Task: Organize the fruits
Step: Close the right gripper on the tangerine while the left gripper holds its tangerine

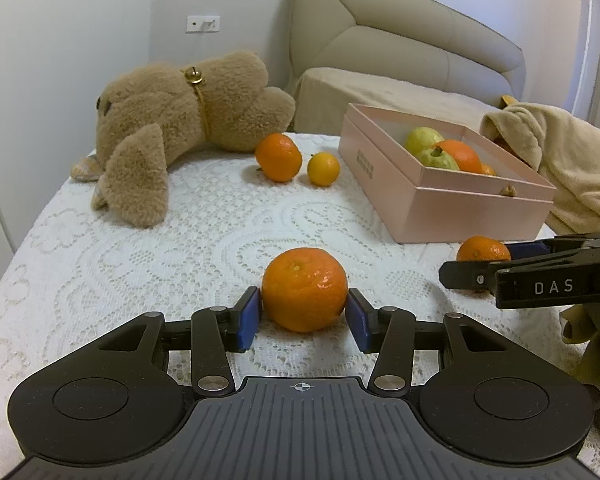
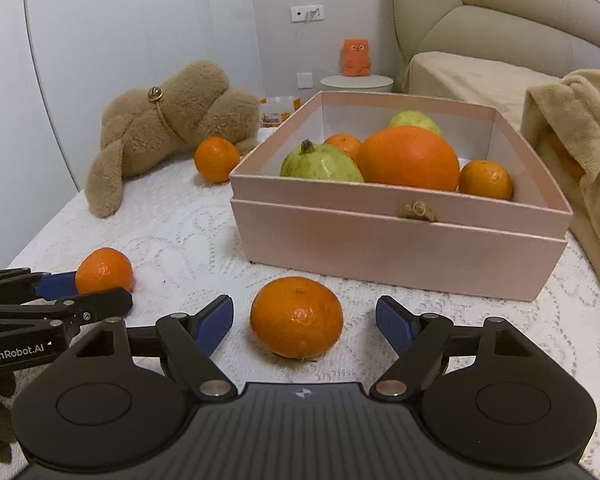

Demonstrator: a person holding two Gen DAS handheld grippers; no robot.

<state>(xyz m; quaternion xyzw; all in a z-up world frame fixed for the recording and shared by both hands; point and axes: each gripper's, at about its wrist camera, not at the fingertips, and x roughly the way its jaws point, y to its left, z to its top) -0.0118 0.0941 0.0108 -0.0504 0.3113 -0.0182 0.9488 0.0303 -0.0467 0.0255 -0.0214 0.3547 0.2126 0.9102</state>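
- Two mandarins sit low on the white lace tablecloth [image 1: 140,248], one per gripper; both bright orange, dimpled skin, slightly flattened.
- Left gripper [image 1: 304,318]: blue pads touch both flanks of its mandarin [image 1: 304,289], clamped on it; fruit rests on the cloth.
- Right gripper [image 2: 304,322]: jaws spread, gaps on both sides of its mandarin [image 2: 296,317], no contact; fruit lies just in front of the pink box [image 2: 400,240].
- Left view only: small yellow citrus [image 1: 323,169] beside another mandarin [image 1: 279,157] near the plush toy [image 1: 172,120].
- Right view only: orange figurine [image 2: 356,57] on a round stand; box contents clearer.
- Box count: two green guavas, one large orange [image 2: 410,158], two small mandarins.
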